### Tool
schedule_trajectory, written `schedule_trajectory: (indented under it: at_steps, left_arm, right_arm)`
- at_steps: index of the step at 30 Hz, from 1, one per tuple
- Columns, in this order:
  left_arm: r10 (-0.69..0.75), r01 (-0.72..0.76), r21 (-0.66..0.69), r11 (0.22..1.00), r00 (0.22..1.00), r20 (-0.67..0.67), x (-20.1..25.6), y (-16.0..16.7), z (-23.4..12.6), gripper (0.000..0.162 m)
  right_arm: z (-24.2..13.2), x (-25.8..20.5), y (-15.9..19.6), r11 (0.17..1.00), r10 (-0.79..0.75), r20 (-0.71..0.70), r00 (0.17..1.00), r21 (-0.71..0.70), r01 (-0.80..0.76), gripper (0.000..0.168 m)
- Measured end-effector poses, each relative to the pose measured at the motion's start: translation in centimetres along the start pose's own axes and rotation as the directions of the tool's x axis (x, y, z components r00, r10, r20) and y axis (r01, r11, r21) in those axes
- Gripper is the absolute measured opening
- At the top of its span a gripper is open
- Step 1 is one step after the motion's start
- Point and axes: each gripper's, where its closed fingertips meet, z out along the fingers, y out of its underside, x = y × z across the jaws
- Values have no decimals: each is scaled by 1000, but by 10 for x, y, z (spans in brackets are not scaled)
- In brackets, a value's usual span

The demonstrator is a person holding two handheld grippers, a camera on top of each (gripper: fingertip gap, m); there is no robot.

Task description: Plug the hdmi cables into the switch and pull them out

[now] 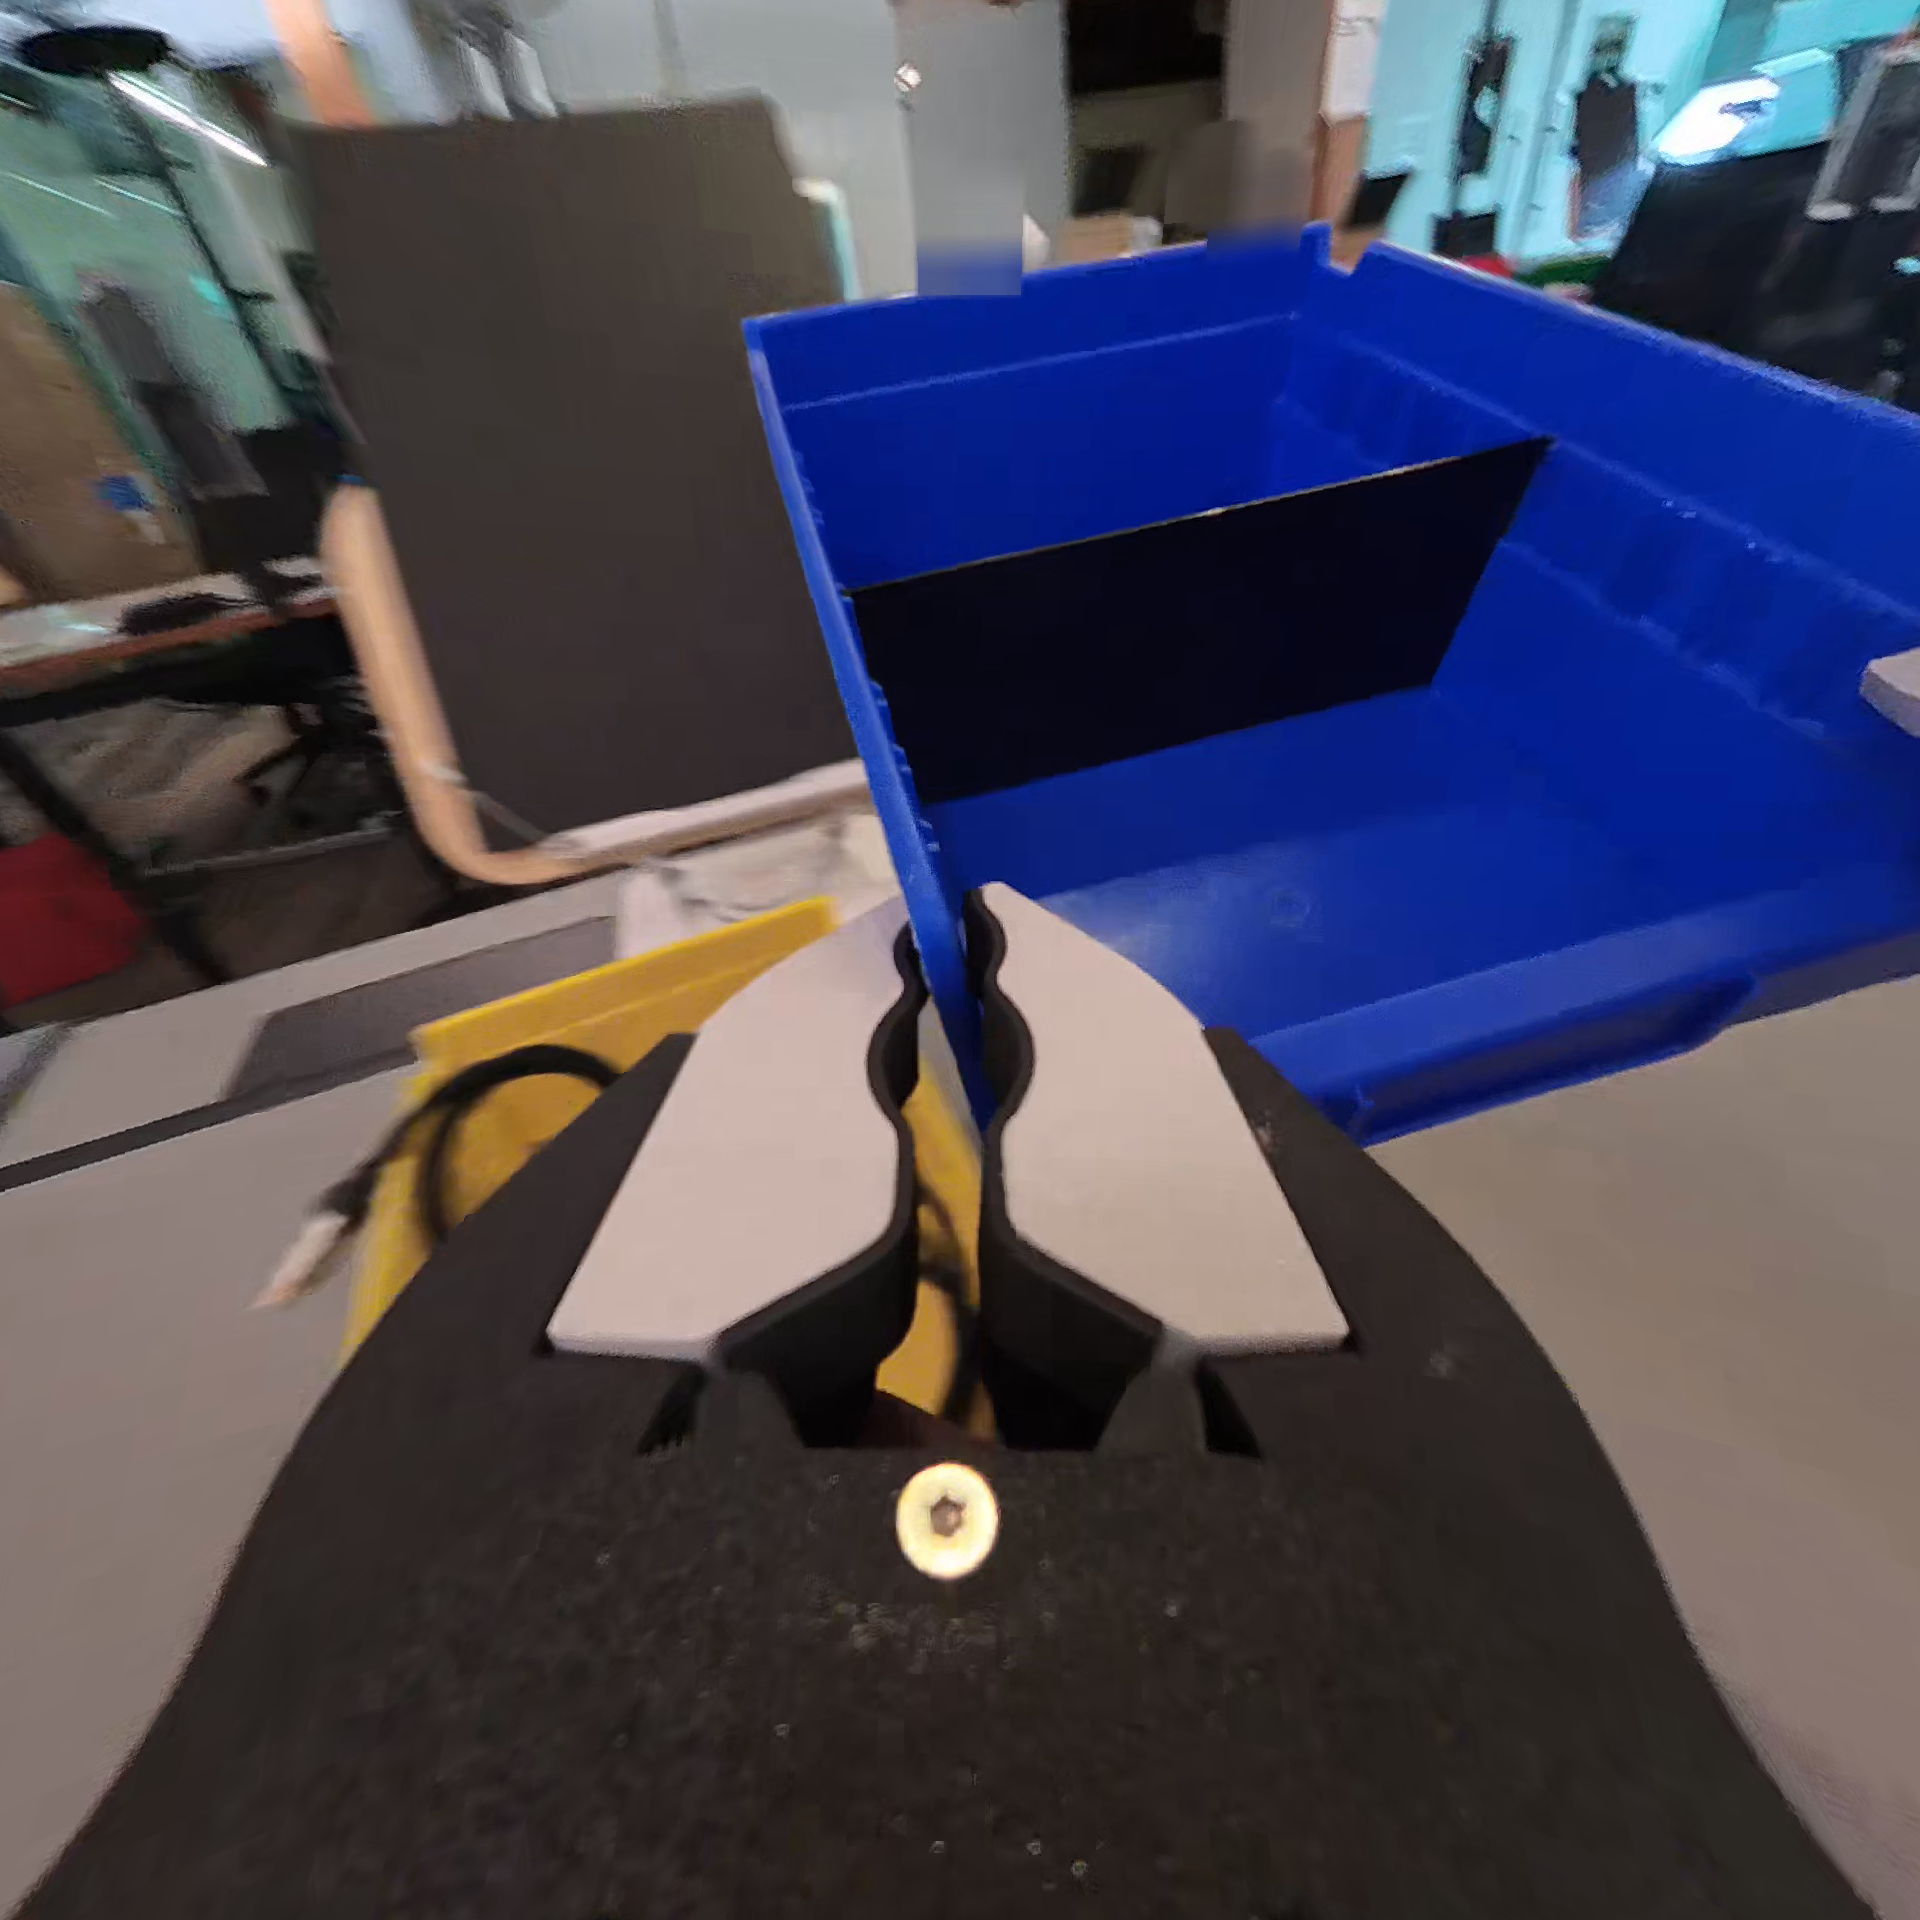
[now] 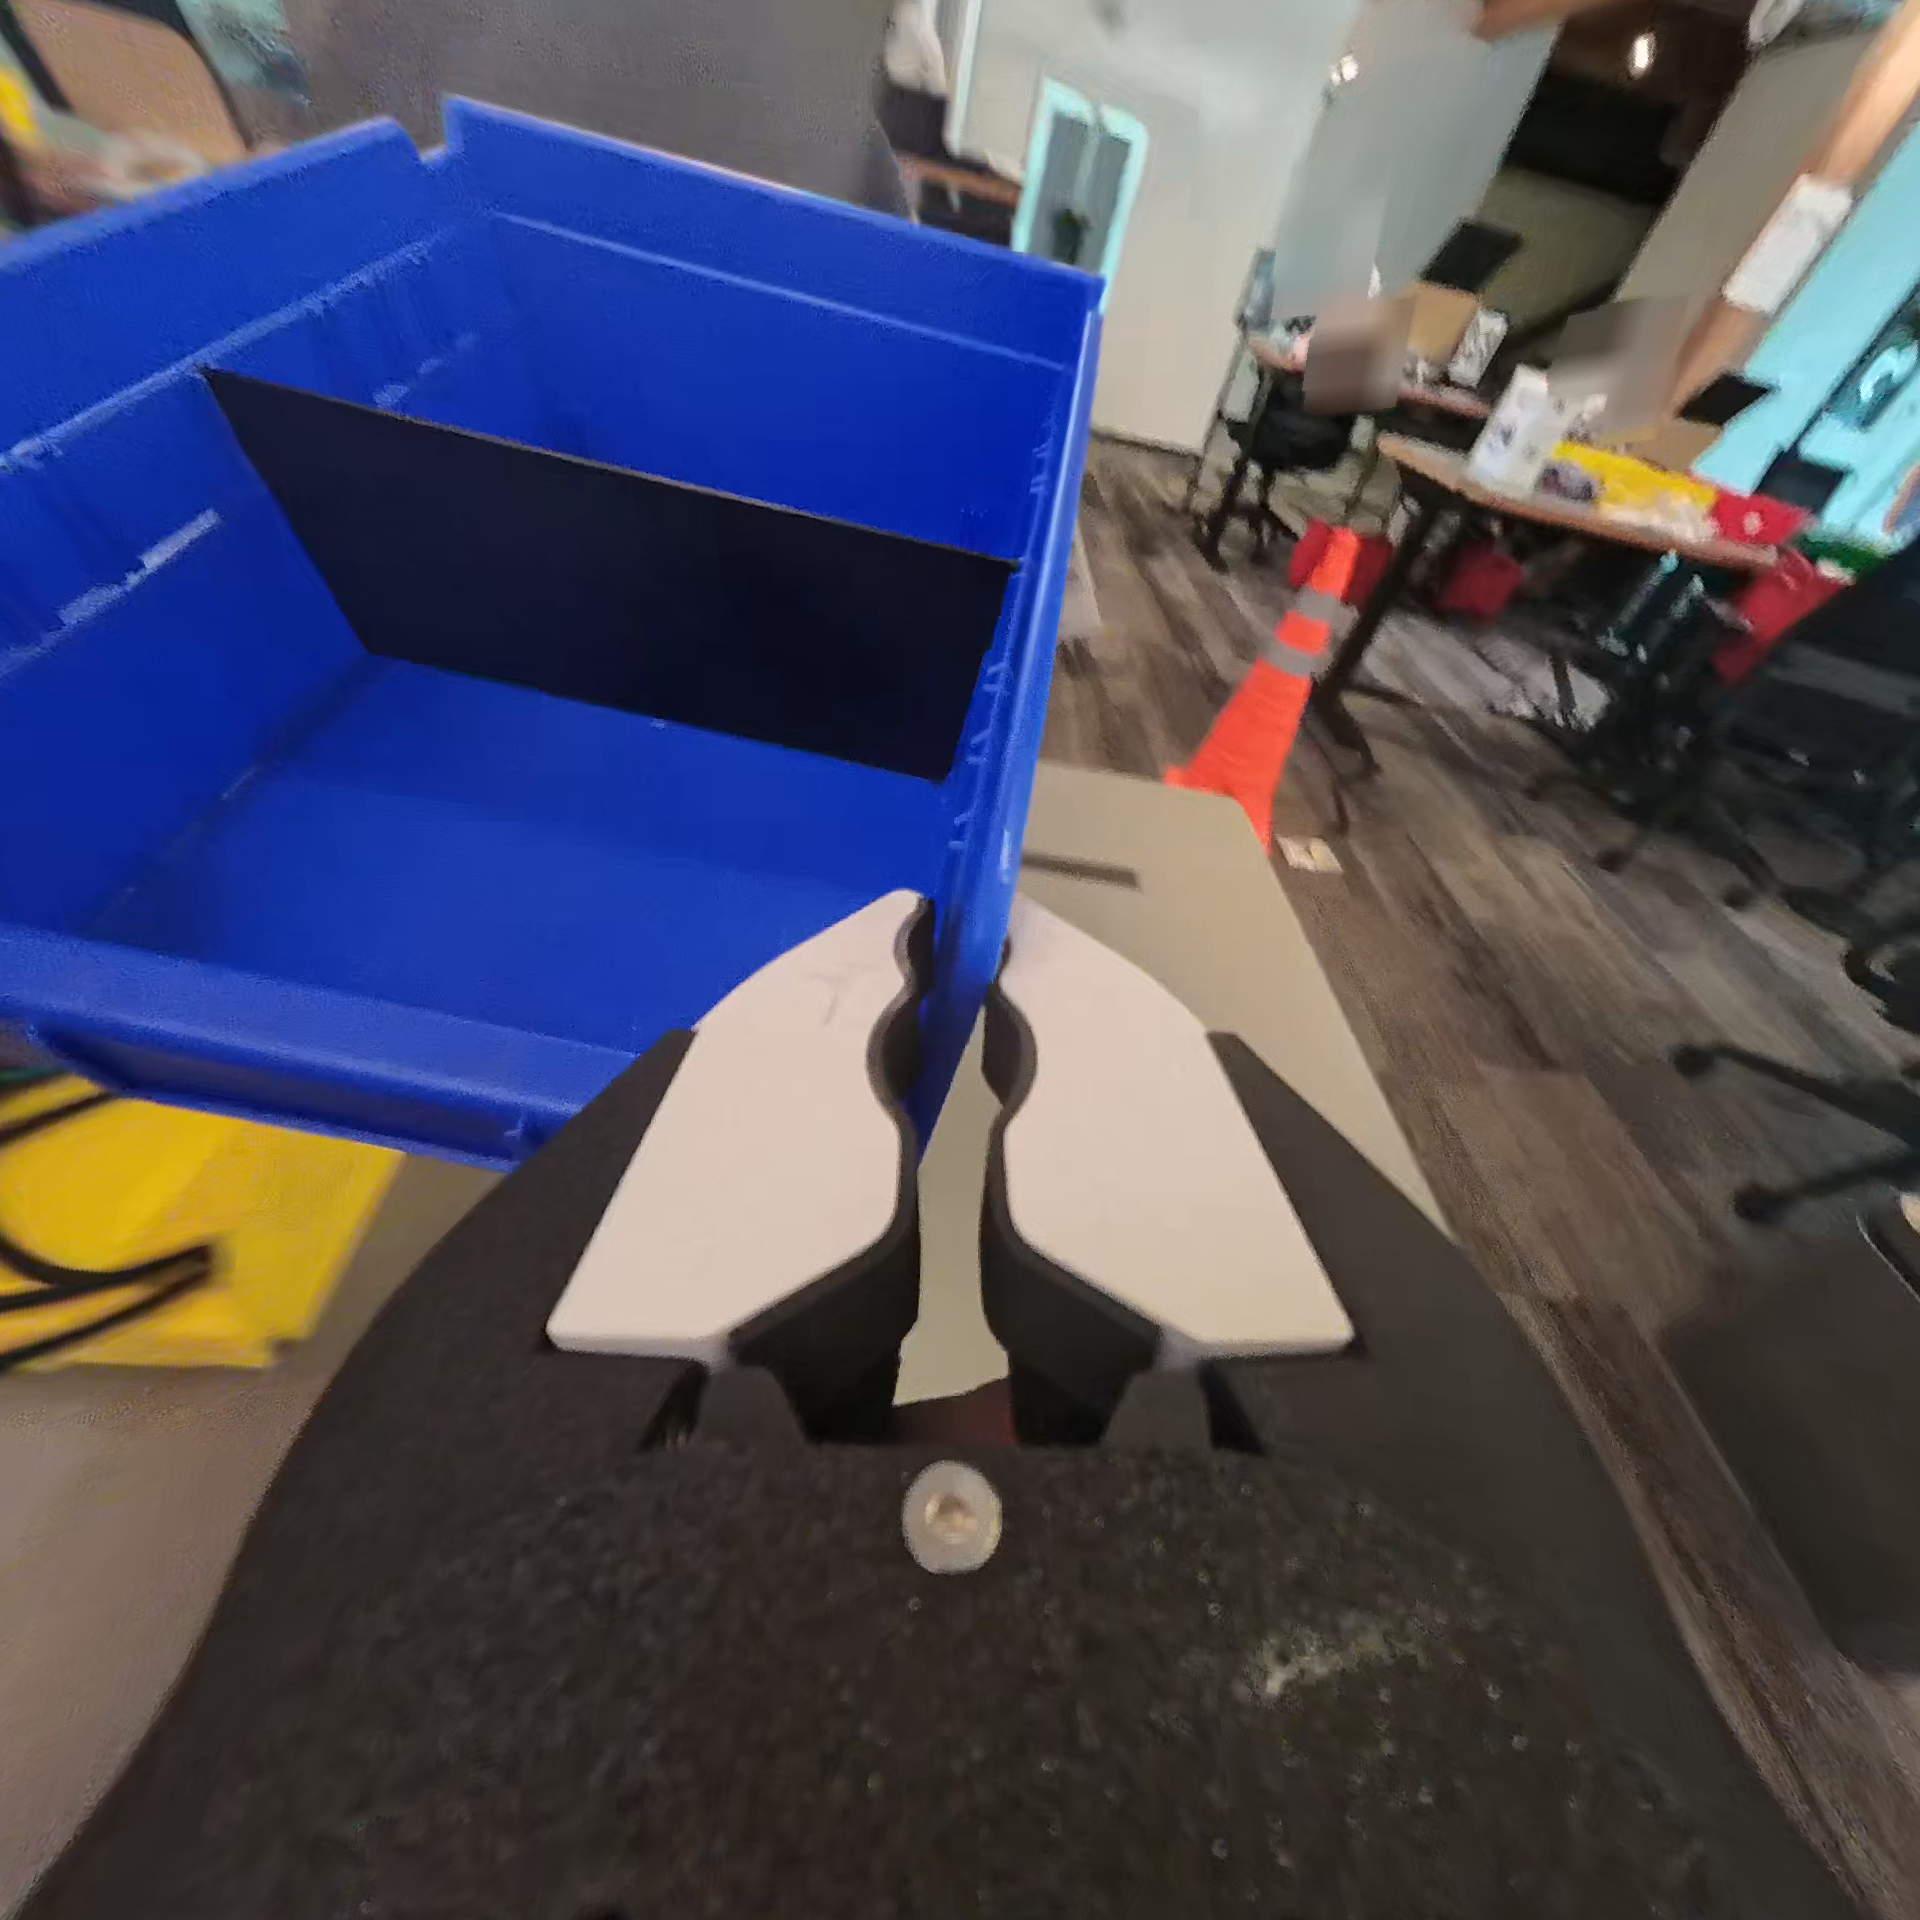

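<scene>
A blue plastic bin with a black divider is held tilted above the grey table. My left gripper is shut on the bin's left wall. My right gripper is shut on the bin's right wall. The bin's near compartment looks empty in both views. A black cable with a silver plug lies on a yellow mat at the left, below the bin. The mat and cable also show in the right wrist view. No switch is visible.
The grey table spreads under both grippers; its right edge drops to a wood floor. An orange traffic cone and cluttered tables stand farther right. A dark panel stands behind the table at the left. One gripper's finger ends stand about 20 cm off the other's.
</scene>
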Motion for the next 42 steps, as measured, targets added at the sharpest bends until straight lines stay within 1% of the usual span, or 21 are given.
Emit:
schedule_trajectory:
  at_steps: [2, 4, 7, 9, 11, 15, 18, 19, 21, 23, 24, 25, 26, 27, 28, 31, 33, 36, 39, 40, 42]
  left_arm:
    - [-6, 3, -47, 999, 997, -78, 54, 17, 32, 6]
    - [-7, -3, -92, 996, 994, -109, 100, 39, 56, 6]
    - [-15, 1, -126, 992, 994, -105, 145, 67, 76, 6]
    - [-24, 10, -142, 990, 995, -94, 161, 85, 83, 6]
    - [-27, 14, -163, 987, 996, -80, 168, 102, 88, 6]
    - [-44, 29, -207, 978, 997, -68, 168, 127, 96, 6]
    - [-44, 32, -221, 975, 998, -52, 164, 141, 100, 7]
    - [-43, 26, -241, 970, 997, -65, 166, 147, 102, 8]
    - [-46, 21, -268, 963, 995, -89, 169, 157, 107, 9]
    - [-58, 24, -258, 966, 991, -123, 170, 155, 108, 10]
    - [-80, 39, -253, 967, 985, -153, 173, 152, 106, 14]
    - [-105, 57, -248, 967, 977, -187, 175, 148, 103, 23]
    - [-125, 71, -244, 967, 969, -214, 176, 142, 99, 27]
    - [-138, 82, -230, 970, 961, -239, 174, 135, 94, 27]
    - [-142, 88, -208, 974, 954, -262, 171, 124, 88, 27]
    - [-130, 96, -129, 987, 951, -280, 140, 84, 69, 28]
    - [-131, 90, -150, 985, 948, -290, 112, 65, 55, 43]
    - [-141, 102, -156, 982, 955, -263, 55, 46, 27, 47]
    - [-154, 116, -212, 970, 973, -171, -17, 51, -4, 59]
    - [-162, 131, -225, 966, 978, -129, -43, 56, -14, 61]
    - [-199, 183, -213, 960, 978, -56, -93, 66, -36, 60]
  right_arm:
    - [8, 53, 29, 997, -5, -30, 1000, -83, 3, 6]
    - [13, 96, 63, 989, -24, -34, 999, -145, 19, 6]
    - [25, 136, 116, 977, -58, -10, 998, -206, 55, 7]
    - [33, 148, 143, 977, 16, 19, 1000, -213, -11, 7]
    - [42, 150, 164, 973, 83, 54, 995, -219, -70, 6]
    - [63, 143, 197, 959, 82, 82, 993, -278, -56, 6]
    - [77, 135, 203, 947, 212, 118, 970, -269, -174, 5]
    - [80, 135, 208, 939, 220, 111, 969, -293, -180, 4]
    - [83, 135, 226, 917, 179, 100, 979, -378, -129, 4]
    - [84, 136, 229, 919, 148, 81, 986, -380, -107, 4]
    - [84, 136, 230, 917, 139, 74, 987, -386, -101, 5]
    - [83, 136, 231, 911, 134, 71, 989, -402, -94, 6]
    - [81, 137, 232, 905, 125, 64, 990, -416, -87, 11]
    - [80, 139, 231, 903, 111, 54, 992, -423, -79, 18]
    - [77, 142, 228, 902, 93, 41, 995, -426, -67, 24]
    - [68, 152, 215, 905, 21, 8, 1000, -424, -16, 29]
    - [61, 153, 201, 913, -1, -5, 1000, -409, -1, 30]
    - [51, 139, 172, 929, 21, 19, 1000, -370, -13, 31]
    - [43, 109, 135, 951, 52, 73, 996, -308, -27, 31]
    - [41, 94, 123, 957, 66, 97, 993, -288, -36, 31]
    - [37, 58, 99, 967, 94, 160, 983, -251, -52, 32]
